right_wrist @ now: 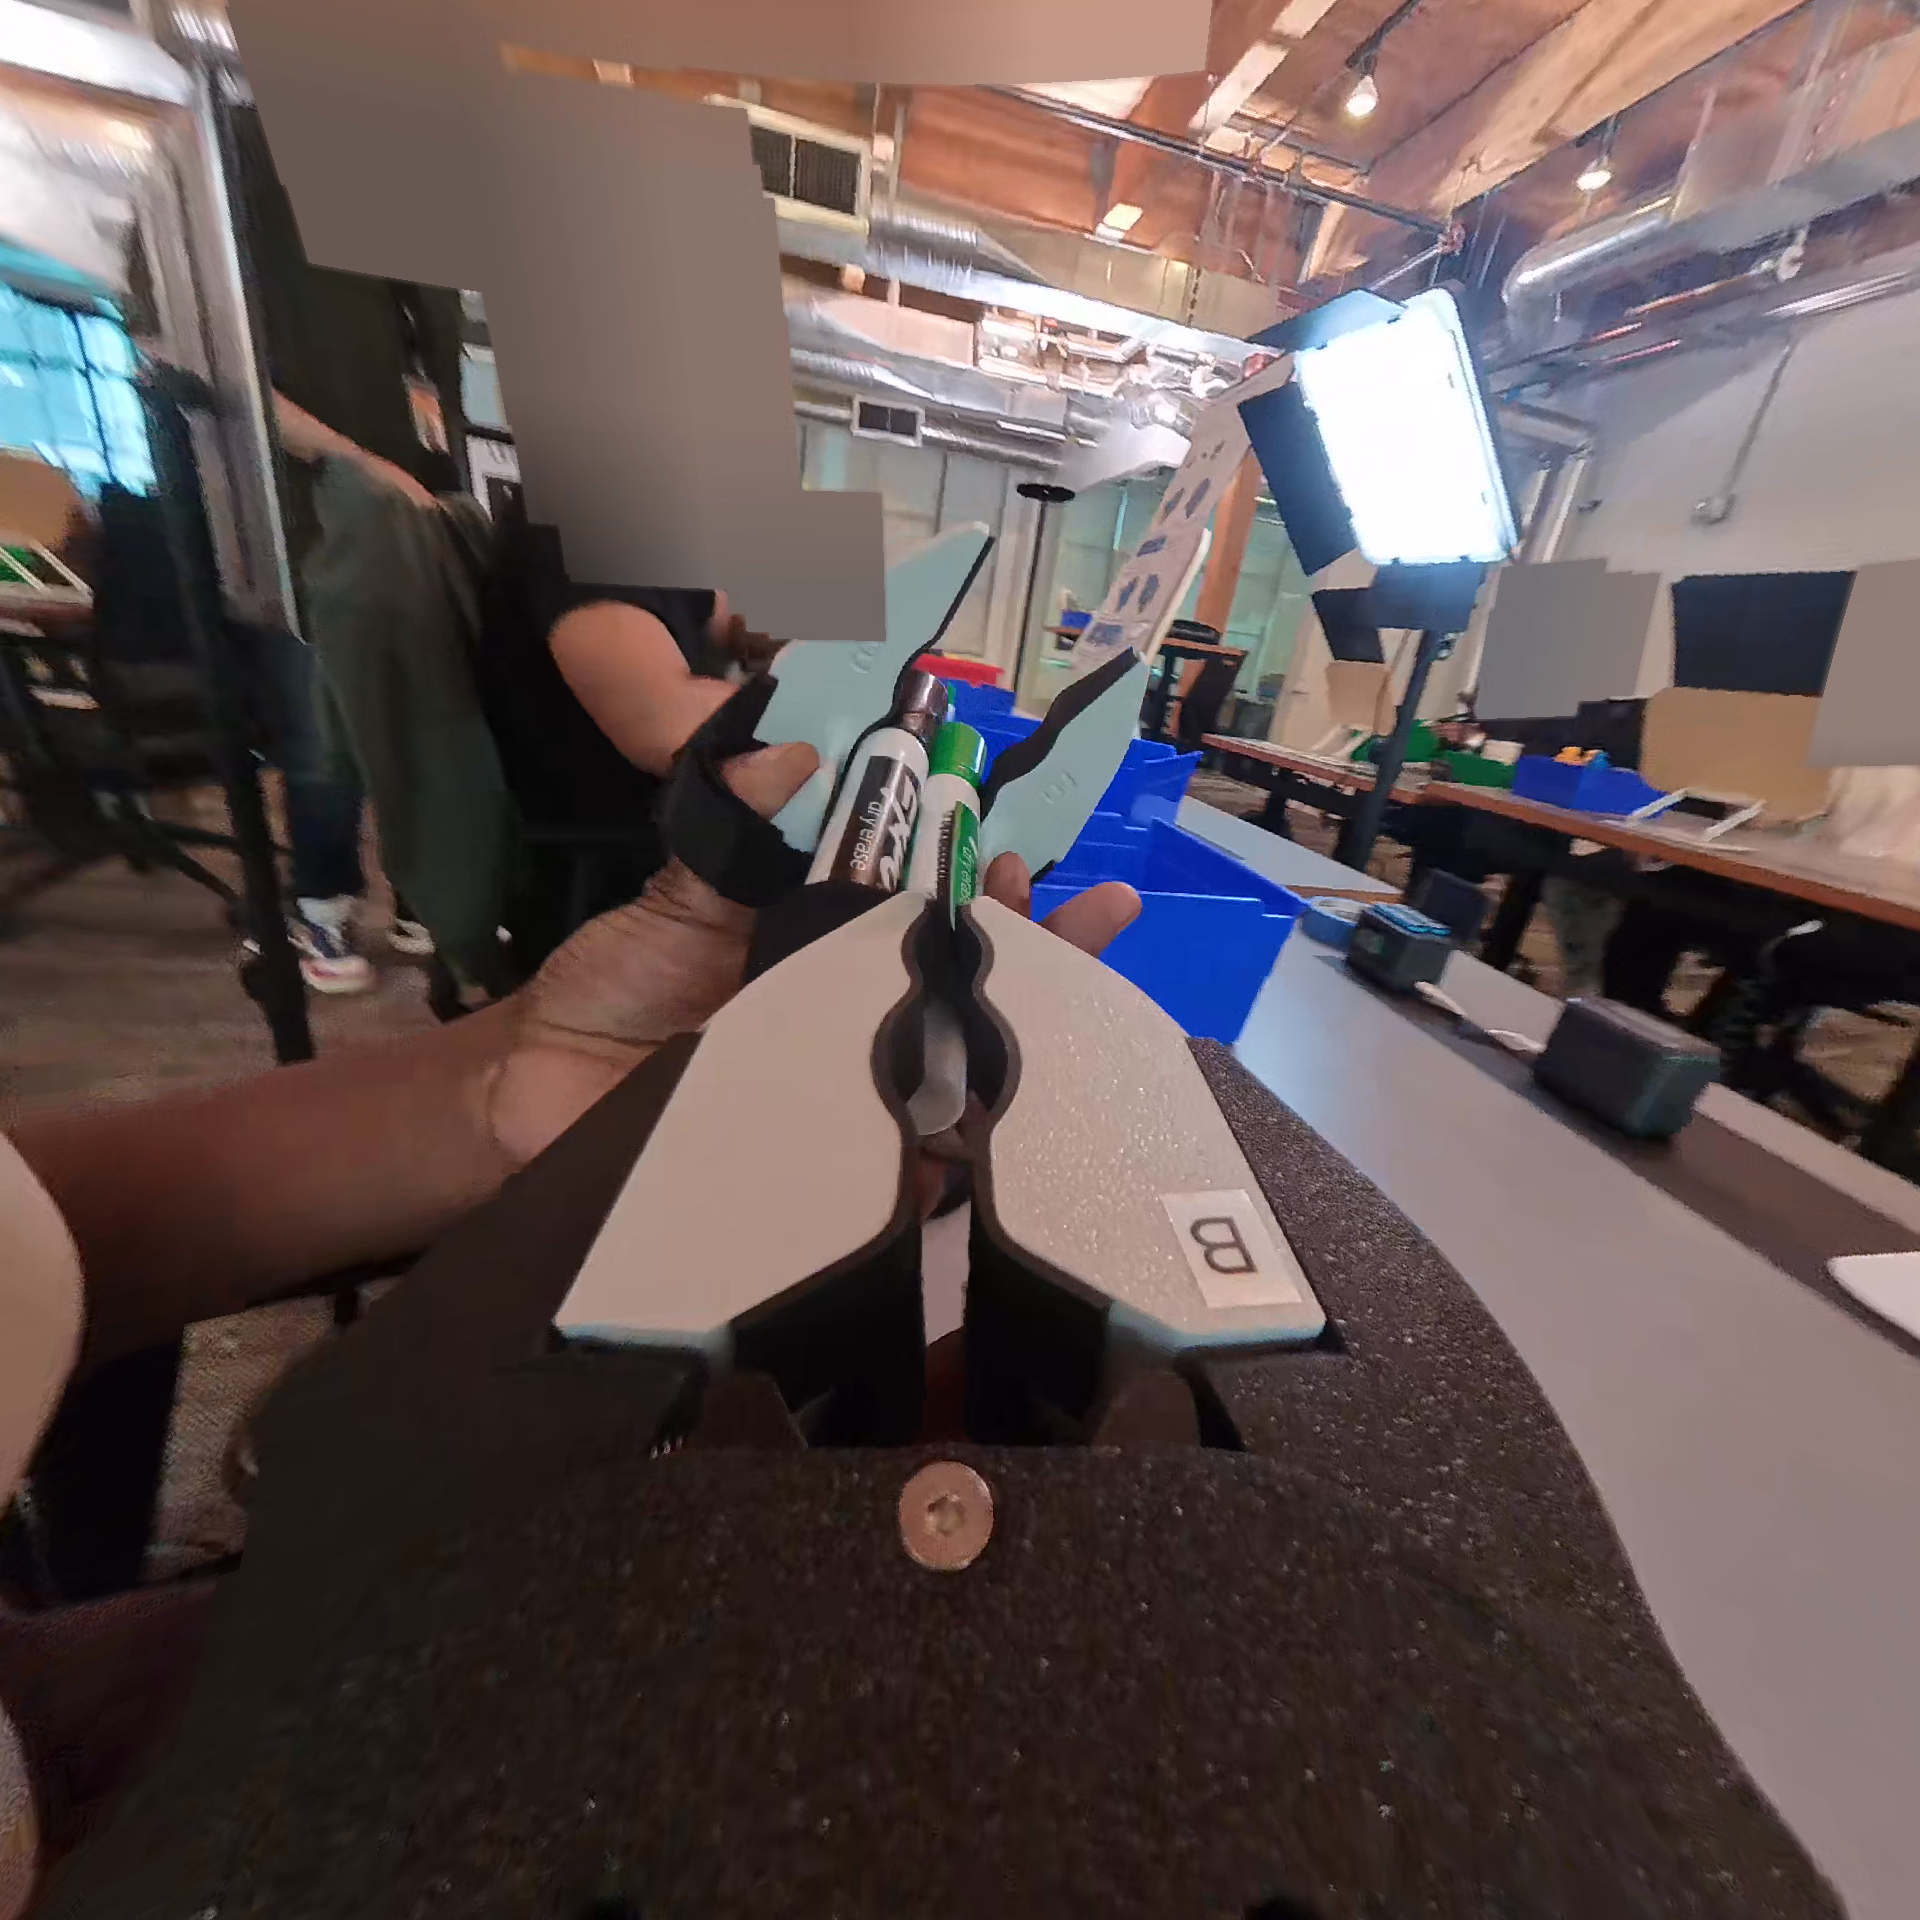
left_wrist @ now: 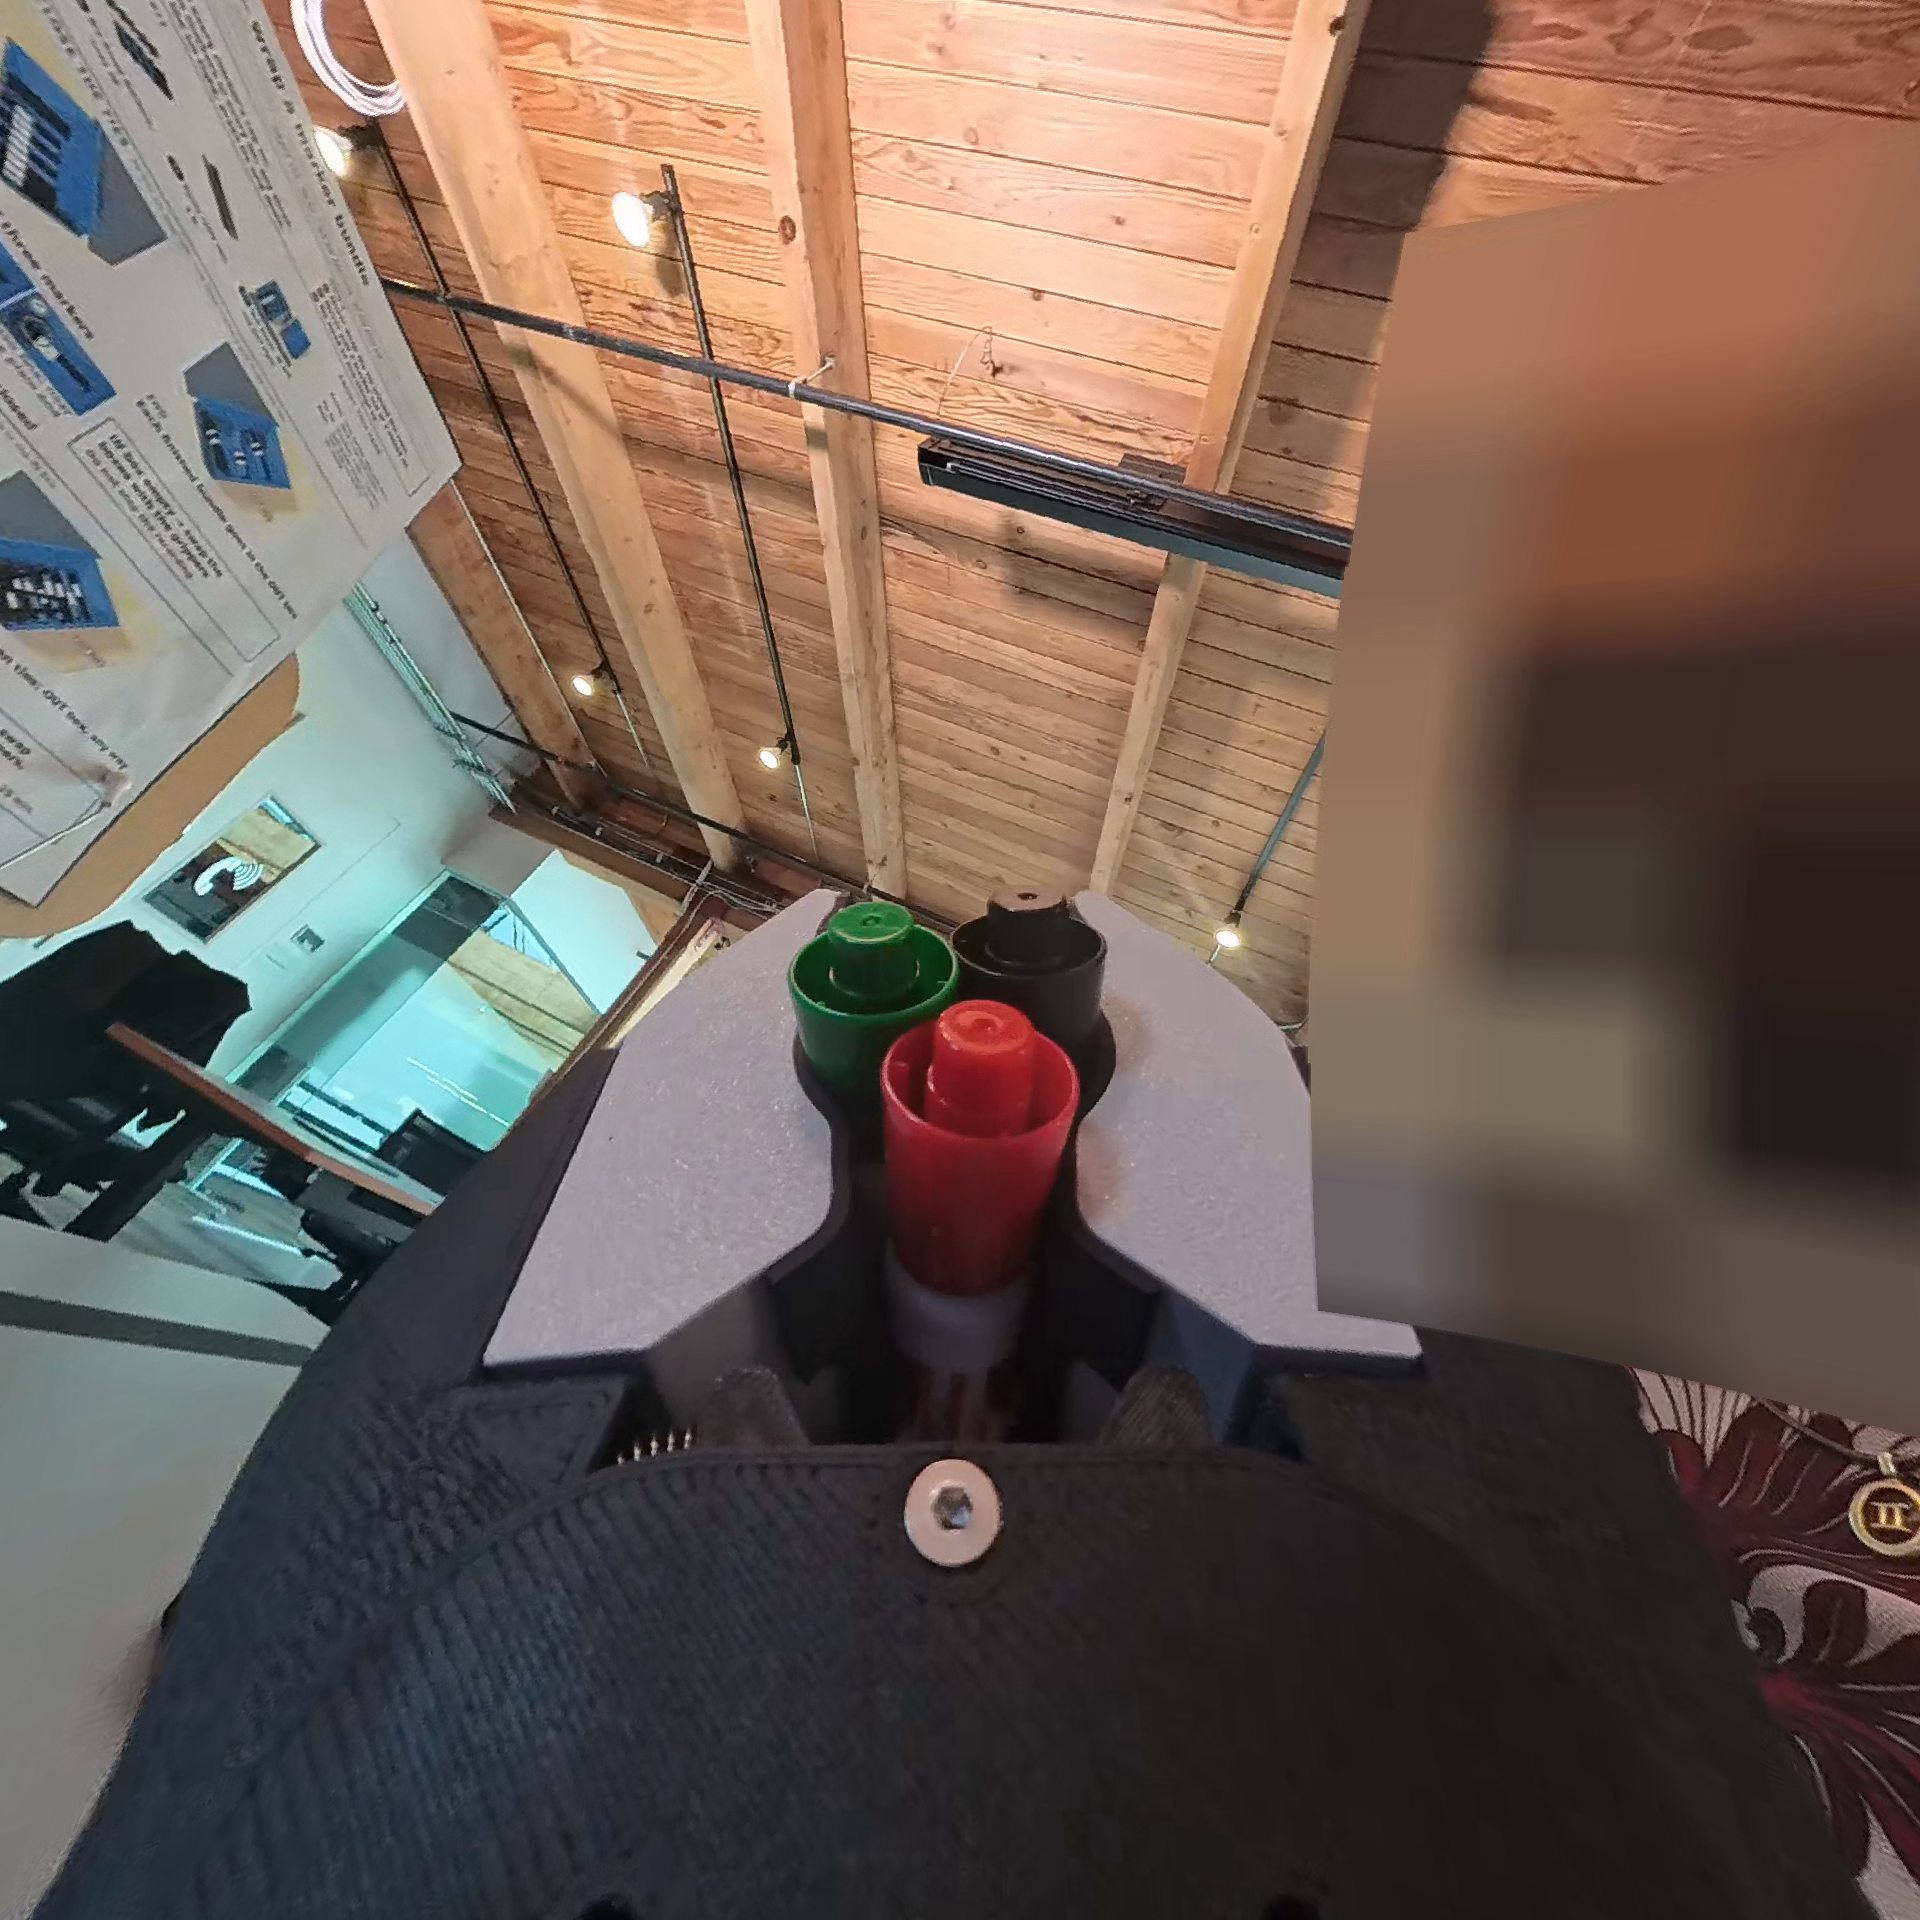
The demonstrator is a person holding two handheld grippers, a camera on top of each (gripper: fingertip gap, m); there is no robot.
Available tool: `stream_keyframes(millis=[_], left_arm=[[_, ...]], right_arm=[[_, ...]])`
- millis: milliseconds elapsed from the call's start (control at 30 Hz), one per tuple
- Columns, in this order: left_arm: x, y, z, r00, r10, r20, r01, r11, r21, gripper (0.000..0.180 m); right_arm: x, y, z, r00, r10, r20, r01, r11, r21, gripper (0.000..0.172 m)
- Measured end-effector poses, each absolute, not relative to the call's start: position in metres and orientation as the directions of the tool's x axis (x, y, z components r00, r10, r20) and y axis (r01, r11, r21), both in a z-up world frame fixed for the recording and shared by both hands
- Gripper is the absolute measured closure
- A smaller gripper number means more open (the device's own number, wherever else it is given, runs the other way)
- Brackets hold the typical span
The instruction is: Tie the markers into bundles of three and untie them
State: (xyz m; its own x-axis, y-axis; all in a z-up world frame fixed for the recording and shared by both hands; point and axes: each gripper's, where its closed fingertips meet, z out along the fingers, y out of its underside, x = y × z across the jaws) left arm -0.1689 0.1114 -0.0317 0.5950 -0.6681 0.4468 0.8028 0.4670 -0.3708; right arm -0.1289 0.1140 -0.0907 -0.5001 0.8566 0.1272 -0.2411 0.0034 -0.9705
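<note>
The left gripper points steeply upward toward a plank ceiling, and its grey fingers are clenched around a bundle of three dry-erase markers standing lengthwise in the gap. In the left wrist view the marker ends face the camera: the green marker sits at the far left against the left finger, the black marker at the far right against the right finger, and the red marker nearest the camera between and below them, its white barrel running back into the gripper body. Their long axes lie along the fingers, ends aimed at the ceiling. In the right wrist view the same bundle appears farther off, tilted up and to the right, the black-labelled and green barrels side by side between the pale fingers of that gripper, which a hand in a black strap holds. The right gripper is closed almost fully just below the bundle's lower end, and a thin pale strip lies in the narrow slot between its fingers; what it is cannot be told. Blue bins sit on the grey table beyond.
</note>
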Motion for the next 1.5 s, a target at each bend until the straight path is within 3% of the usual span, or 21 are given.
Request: stream_keyframes(millis=[267,500,600,967,1067,1133,1267,1367,1500], left_arm=[[-0.182,0.116,-0.040,0.629,-0.545,0.555,0.769,0.540,-0.341,0.143],[-0.188,0.130,-0.055,0.618,-0.396,0.679,0.771,0.472,-0.427,0.143],[-0.191,0.133,-0.060,0.640,-0.319,0.699,0.745,0.479,-0.464,0.143],[-0.207,0.121,-0.050,0.796,0.000,0.605,0.457,0.656,-0.601,0.143],[-0.210,0.119,-0.048,0.793,-0.008,0.609,0.454,0.674,-0.582,0.143],[-0.214,0.116,-0.049,0.776,-0.041,0.629,0.479,0.687,-0.547,0.143],[-0.214,0.116,-0.054,0.744,-0.099,0.661,0.543,0.666,-0.511,0.143],[-0.211,0.117,-0.055,0.713,-0.159,0.683,0.595,0.654,-0.468,0.143],[-0.212,0.116,-0.055,0.671,-0.234,0.703,0.650,0.642,-0.406,0.143]], right_arm=[[-0.136,0.121,-0.094,-0.362,0.840,0.405,-0.187,0.360,-0.914,0.170],[-0.139,0.122,-0.107,-0.362,0.578,0.731,-0.129,0.746,-0.654,0.171],[-0.143,0.124,-0.113,-0.409,0.493,0.768,-0.096,0.813,-0.574,0.171],[-0.162,0.130,-0.108,-0.437,0.718,0.542,0.109,0.640,-0.761,0.171],[-0.166,0.132,-0.103,-0.350,0.692,0.632,0.084,0.695,-0.714,0.170],[-0.168,0.131,-0.103,-0.355,0.727,0.588,0.090,0.653,-0.752,0.171],[-0.164,0.121,-0.104,-0.560,0.810,0.175,0.165,0.316,-0.934,0.169],[-0.155,0.114,-0.102,-0.707,0.684,-0.181,0.291,0.048,-0.955,0.156],[-0.145,0.106,-0.100,-0.788,0.555,-0.266,0.296,-0.037,-0.954,0.123]])
